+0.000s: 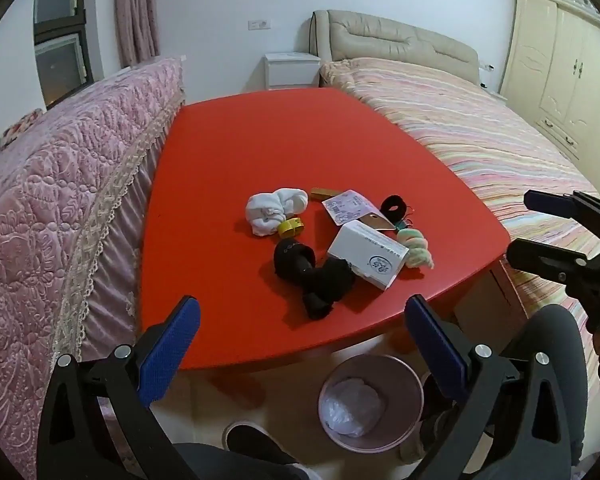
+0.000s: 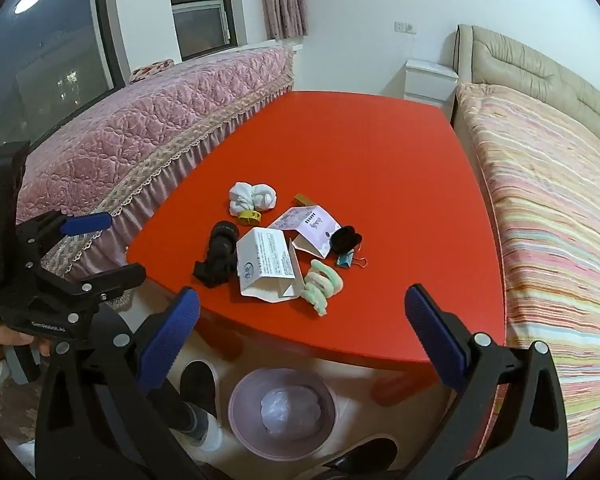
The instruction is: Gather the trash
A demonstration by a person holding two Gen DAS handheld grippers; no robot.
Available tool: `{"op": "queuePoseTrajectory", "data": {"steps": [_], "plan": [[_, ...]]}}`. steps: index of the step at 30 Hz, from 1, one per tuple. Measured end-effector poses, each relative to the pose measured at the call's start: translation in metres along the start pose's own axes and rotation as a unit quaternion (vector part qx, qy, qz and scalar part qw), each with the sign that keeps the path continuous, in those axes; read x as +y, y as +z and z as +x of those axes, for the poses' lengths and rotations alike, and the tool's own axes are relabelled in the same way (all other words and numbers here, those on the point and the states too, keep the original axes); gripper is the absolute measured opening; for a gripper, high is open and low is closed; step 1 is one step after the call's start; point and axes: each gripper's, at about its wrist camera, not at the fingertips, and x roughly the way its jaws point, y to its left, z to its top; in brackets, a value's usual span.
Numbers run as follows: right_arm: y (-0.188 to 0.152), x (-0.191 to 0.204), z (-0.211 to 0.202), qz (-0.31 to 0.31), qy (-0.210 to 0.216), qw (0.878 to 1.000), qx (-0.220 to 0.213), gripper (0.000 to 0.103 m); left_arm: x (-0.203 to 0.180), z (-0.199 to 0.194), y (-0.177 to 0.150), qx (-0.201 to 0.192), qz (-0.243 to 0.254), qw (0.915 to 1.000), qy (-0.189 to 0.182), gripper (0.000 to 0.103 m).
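A: Red bench [image 1: 260,152] between pink quilted sofa cover [image 1: 60,200] and striped bed [image 1: 500,152]. Clutter bunched near front edge.

B: Noted. Contents?

A: White sock ball [image 1: 274,209]; yellow tape roll [image 1: 291,227] touching it. Black sock bundle [image 1: 312,276] nearest the edge. White carton [image 1: 366,256], flattened, leaning over the black bundle. Pale purple packet [image 1: 346,206] behind the carton. Green-and-pink fuzzy twist [image 1: 416,250] just beside the carton. Small black coil [image 1: 394,207] and a teal binder clip [image 2: 350,260] close by. Short gold bar [image 1: 323,194] further back.

B: Bin?

A: Pink wastebasket [image 1: 370,404] on floor, below bench front edge, clear liner bunched inside. Seen from both wrists [image 2: 282,412].

B: Grippers?

A: Left gripper [image 1: 302,344] spread wide, nothing between fingers, hovering over the bench front edge, tilted down. Right gripper [image 2: 302,340] likewise wide apart and empty, above the front edge. Neither touching any item.

B: Person?

A: Dark trouser leg [image 1: 548,344] beside the bin; dark shoe [image 2: 198,384] on floor.
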Motion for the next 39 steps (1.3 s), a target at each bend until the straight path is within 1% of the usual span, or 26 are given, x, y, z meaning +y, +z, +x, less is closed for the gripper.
{"op": "queuePoseTrajectory", "data": {"steps": [7,12,20,39], "plan": [[0.001,-0.001,-0.002,-0.003,0.009,1.0,-0.001,0.1,0.0,-0.005,0.0,-0.005,-0.016,0.9989,-0.044,0.098],[0.001,0.0,-0.006,-0.007,0.008,1.0,-0.007,0.1,-0.002,-0.007,0.004,-0.004,-0.015,0.9993,-0.035,0.098],[-0.001,-0.001,-0.006,-0.005,0.005,1.0,-0.005,0.1,-0.002,-0.007,0.003,-0.002,-0.014,0.9998,-0.017,0.098],[-0.013,-0.003,0.008,0.01,0.012,1.0,0.01,0.1,0.003,0.003,-0.003,0.004,-0.021,0.9997,-0.014,0.098]]}}
